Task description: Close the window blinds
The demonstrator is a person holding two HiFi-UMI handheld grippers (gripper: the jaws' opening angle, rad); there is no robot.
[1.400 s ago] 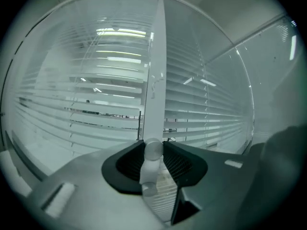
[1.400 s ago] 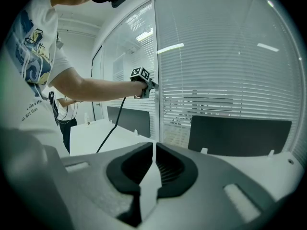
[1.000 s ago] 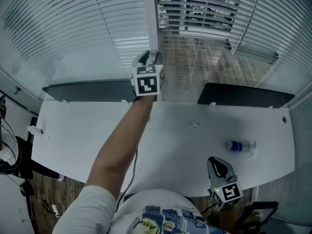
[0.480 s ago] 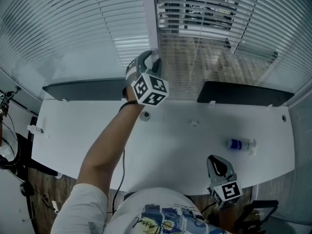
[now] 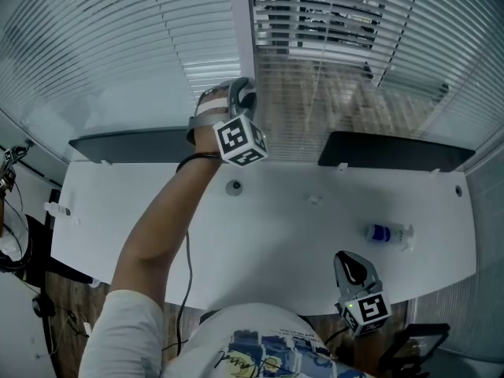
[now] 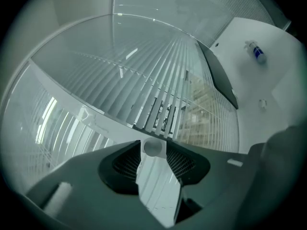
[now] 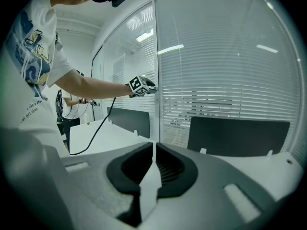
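Note:
My left gripper [image 5: 241,93] reaches out to the white window post [image 5: 240,22] between the two panes. In the left gripper view a small white round knob [image 6: 153,146] sits between the jaw tips of this gripper [image 6: 154,153]. Its jaws have just been opening, and I see no firm press on the knob. The right pane's blinds [image 5: 339,18] have slats partly open near the top. The left pane's blinds [image 5: 118,46] look flatter. My right gripper [image 5: 352,263] rests low by the desk's front edge, shut and empty [image 7: 153,147].
A white desk [image 5: 276,235] runs under the window, with two dark divider panels [image 5: 142,146] [image 5: 394,153] at its back. A small bottle with a blue label [image 5: 387,235] lies at the right. A cable [image 5: 186,290] hangs from my left arm. Another person [image 7: 62,104] stands far left.
The left gripper has rolled about its own axis at the window post, so its marker cube shows a different face. The left forearm swung slightly left. The right gripper stayed put.

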